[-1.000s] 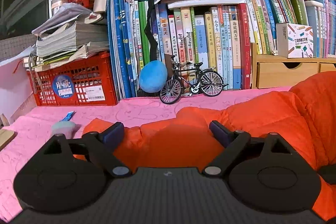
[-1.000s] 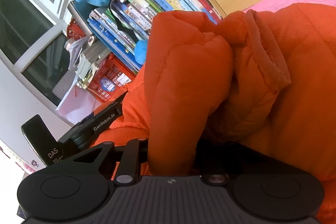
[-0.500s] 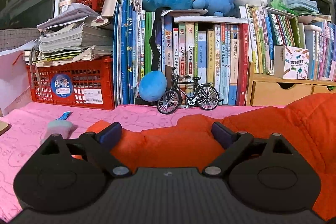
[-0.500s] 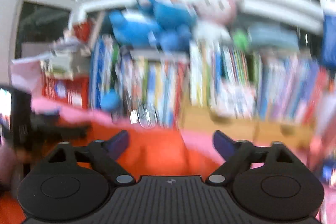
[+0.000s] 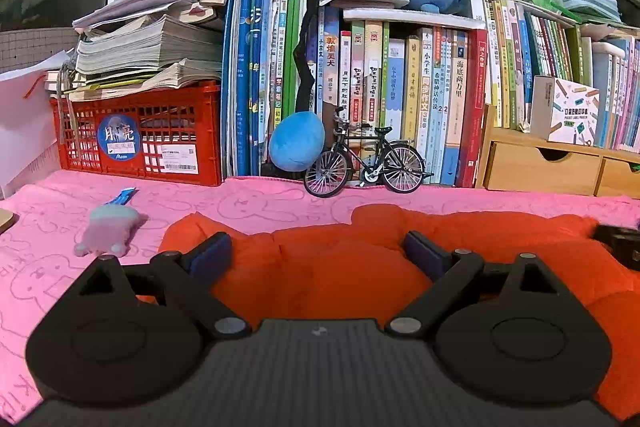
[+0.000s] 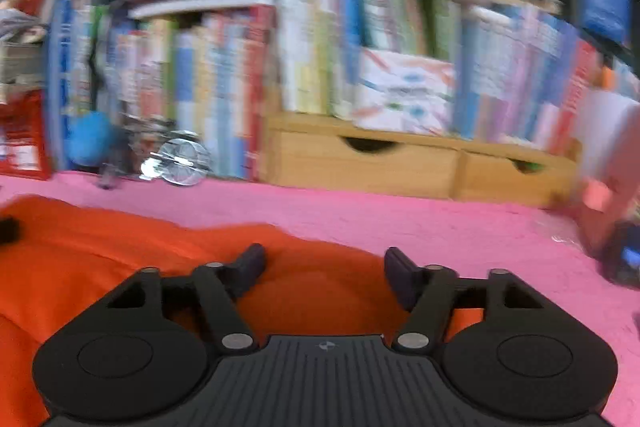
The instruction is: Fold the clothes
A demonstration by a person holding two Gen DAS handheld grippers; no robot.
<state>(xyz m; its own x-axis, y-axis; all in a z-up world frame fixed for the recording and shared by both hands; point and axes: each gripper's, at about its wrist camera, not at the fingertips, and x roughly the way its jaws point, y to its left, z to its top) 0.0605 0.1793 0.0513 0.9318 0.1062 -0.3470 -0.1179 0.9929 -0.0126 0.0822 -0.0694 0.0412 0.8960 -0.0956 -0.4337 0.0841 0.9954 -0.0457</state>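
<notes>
Orange jacket [image 5: 340, 267] now lies low on the pink cloth [image 5: 260, 203]; a second ago we had a bunched fold of it pinched in our right gripper [image 6: 324, 263], whose fingers now stand apart and empty above its edge. That fold looks laid down. Our left gripper [image 5: 318, 251] stays spread over the jacket, holding nothing, with the toy bicycle [image 5: 364, 159] beyond.
</notes>
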